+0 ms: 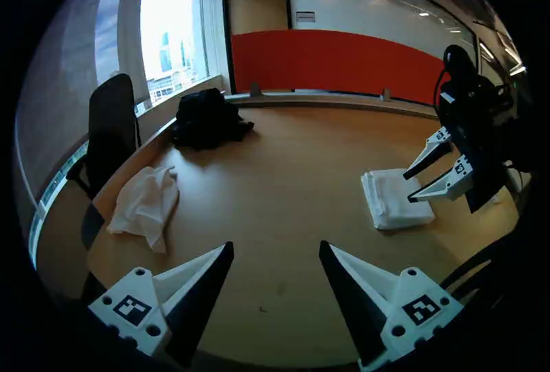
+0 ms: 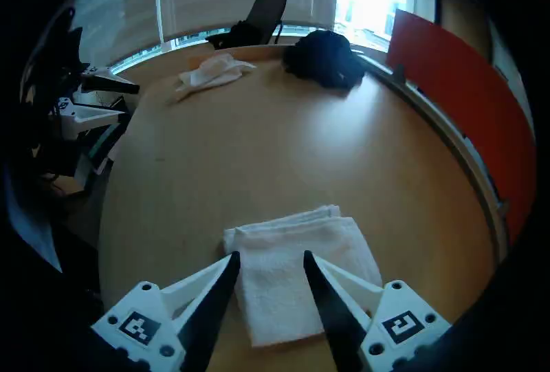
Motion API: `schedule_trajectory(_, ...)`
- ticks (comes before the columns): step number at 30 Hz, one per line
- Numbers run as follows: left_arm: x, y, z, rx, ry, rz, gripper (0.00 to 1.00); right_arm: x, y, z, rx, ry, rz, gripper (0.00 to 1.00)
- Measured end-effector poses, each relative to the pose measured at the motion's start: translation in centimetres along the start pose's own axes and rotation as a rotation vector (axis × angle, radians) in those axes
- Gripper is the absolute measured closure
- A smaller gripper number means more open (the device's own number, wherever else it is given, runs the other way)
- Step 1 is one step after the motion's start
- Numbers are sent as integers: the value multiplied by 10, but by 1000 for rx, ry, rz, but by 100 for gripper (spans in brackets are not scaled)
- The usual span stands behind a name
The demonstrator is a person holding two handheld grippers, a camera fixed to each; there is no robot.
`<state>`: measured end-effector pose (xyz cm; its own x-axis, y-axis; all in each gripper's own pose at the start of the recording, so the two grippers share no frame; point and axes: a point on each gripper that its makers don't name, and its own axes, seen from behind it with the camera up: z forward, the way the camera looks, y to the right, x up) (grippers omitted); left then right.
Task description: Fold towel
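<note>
- Your right gripper (image 2: 270, 255) hangs over the folded towel (image 2: 295, 282), jaws open, gripping nothing.
- Your left gripper (image 1: 276, 244), jaws wide, is well apart from that towel, over the table (image 1: 289, 166).
- Beyond the folded towel lie a crumpled cloth (image 2: 213, 71) and a dark bundle (image 2: 323, 59).

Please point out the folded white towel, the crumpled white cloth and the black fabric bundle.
Folded white towel (image 2: 275, 289), right gripper view, middle of its top.
Crumpled white cloth (image 1: 146, 201), left gripper view, centre of the heap.
Black fabric bundle (image 1: 206, 121), left gripper view, its middle.
</note>
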<state>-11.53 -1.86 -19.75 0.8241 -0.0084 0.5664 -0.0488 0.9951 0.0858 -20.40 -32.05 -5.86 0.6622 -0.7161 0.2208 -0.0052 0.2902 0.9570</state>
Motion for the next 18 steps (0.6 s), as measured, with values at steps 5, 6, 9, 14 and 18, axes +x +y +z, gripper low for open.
schedule_trajectory(5, 1, 1, 0, -1, 1, 1, 8, -5, 2, -2, -13, -3, 9, 20)
schedule_trajectory(6, 1, 1, 0, -2, 1, 1, 8, -6, 2, -3, -16, -4, 10, 20)
schedule_trajectory(9, 1, 2, 1, -4, 2, 1, 8, -9, 3, -3, -27, -7, 14, 20)
schedule_trajectory(14, 3, 4, 2, -11, 5, 1, 8, -17, 6, -5, -47, -12, 34, 20)
schedule_trajectory(18, 4, 5, 2, -13, 5, 7, 8, -27, 5, -8, -57, -24, 47, 20)
